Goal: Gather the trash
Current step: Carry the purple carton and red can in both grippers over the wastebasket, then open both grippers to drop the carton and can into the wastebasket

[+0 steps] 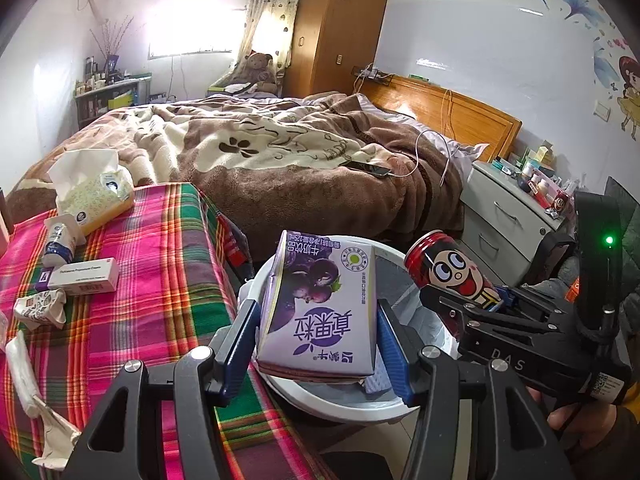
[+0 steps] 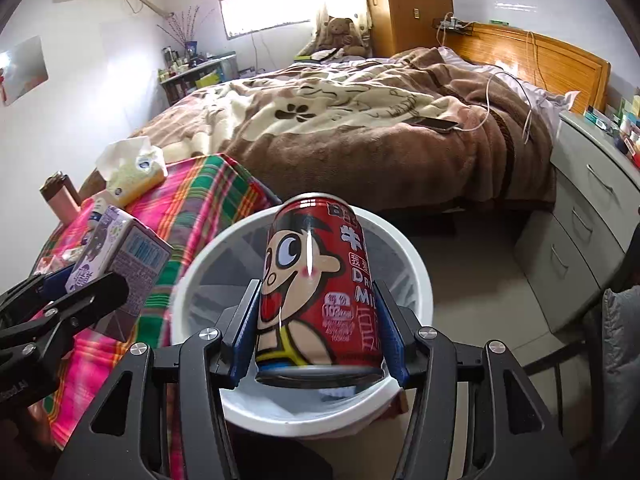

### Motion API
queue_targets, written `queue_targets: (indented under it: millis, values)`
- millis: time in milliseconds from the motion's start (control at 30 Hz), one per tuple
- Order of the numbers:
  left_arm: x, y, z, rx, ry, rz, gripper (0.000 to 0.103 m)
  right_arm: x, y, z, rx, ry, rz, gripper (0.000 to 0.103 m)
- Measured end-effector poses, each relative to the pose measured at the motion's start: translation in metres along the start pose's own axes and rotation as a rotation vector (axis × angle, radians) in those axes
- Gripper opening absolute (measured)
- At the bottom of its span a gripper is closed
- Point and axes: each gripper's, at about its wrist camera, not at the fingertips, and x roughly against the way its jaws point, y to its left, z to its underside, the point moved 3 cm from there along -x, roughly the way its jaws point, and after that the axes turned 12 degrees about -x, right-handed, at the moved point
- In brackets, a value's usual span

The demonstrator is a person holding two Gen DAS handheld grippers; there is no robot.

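White bin (image 2: 420,276) looks empty; carton (image 1: 320,308) and can (image 2: 320,280) held above.

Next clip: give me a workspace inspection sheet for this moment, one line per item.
Surface: plaid-covered table, partly littered.
Job's things: purple milk carton and red can, both held over the white bin.
Clutter: tissue box, white box, crumpled wrappers.
Grippers: left gripper shut on the carton; right gripper shut on the can.
Cables: white cable to phone on bed.
Surroundings: bed, wardrobe, drawers.

purple carton (image 1: 320,304), red can (image 2: 316,292), above white bin (image 2: 416,268)
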Motion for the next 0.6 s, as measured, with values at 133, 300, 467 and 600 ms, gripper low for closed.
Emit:
queue_targets:
  millis: [133, 300, 467, 600]
  values:
    - [-0.014, -0.003, -0.003, 0.005, 0.018, 0.02, 0.057, -0.007, -0.008, -0.001, -0.01, 0.015, 0.021, 0.055]
    - [-0.029, -0.006, -0.006, 0.013, 0.035, 0.042, 0.057, -0.014, -0.016, -0.001, -0.02, 0.027, 0.042, 0.055]
    - [-0.037, -0.005, -0.005, 0.021, 0.049, 0.047, 0.06, -0.014, -0.019, -0.003, -0.019, 0.022, 0.053, 0.063]
    - [-0.035, -0.007, -0.006, 0.02, 0.044, 0.044, 0.064, -0.012, -0.018, -0.004, -0.017, 0.014, 0.056, 0.066]
